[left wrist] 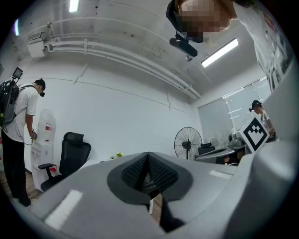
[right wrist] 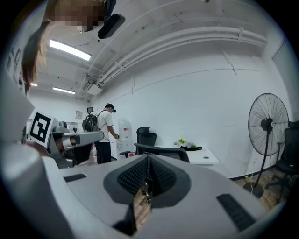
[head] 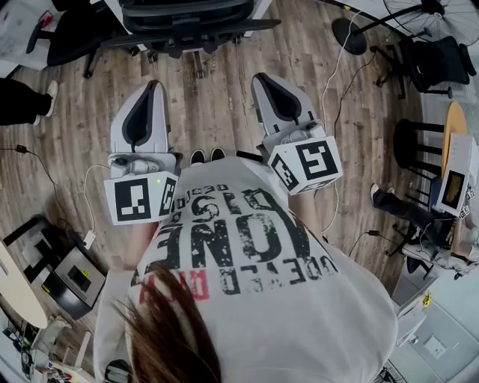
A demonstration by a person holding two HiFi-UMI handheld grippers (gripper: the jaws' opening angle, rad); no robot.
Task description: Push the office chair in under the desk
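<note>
The black office chair (head: pixel 187 21) stands on the wood floor at the top of the head view, just beyond both grippers. In the right gripper view its curved backrest top (right wrist: pixel 161 150) shows right past the jaws, with the white desk (right wrist: pixel 203 158) behind it. My left gripper (head: pixel 153 86) and right gripper (head: pixel 263 78) point side by side at the chair, a short way from it and not touching. Both are shut with nothing between the pads. In each gripper's own view, the left gripper (left wrist: pixel 148 161) and the right gripper (right wrist: pixel 148 164), the jaws meet.
My feet (head: pixel 206 155) stand between the grippers. A second black chair (left wrist: pixel 70 158) and a water dispenser (left wrist: pixel 44 140) stand by the wall, near a person with a backpack (right wrist: pixel 105 133). A standing fan (right wrist: pixel 266 126) and more chairs (head: pixel 434 60) are to the right. Cables cross the floor.
</note>
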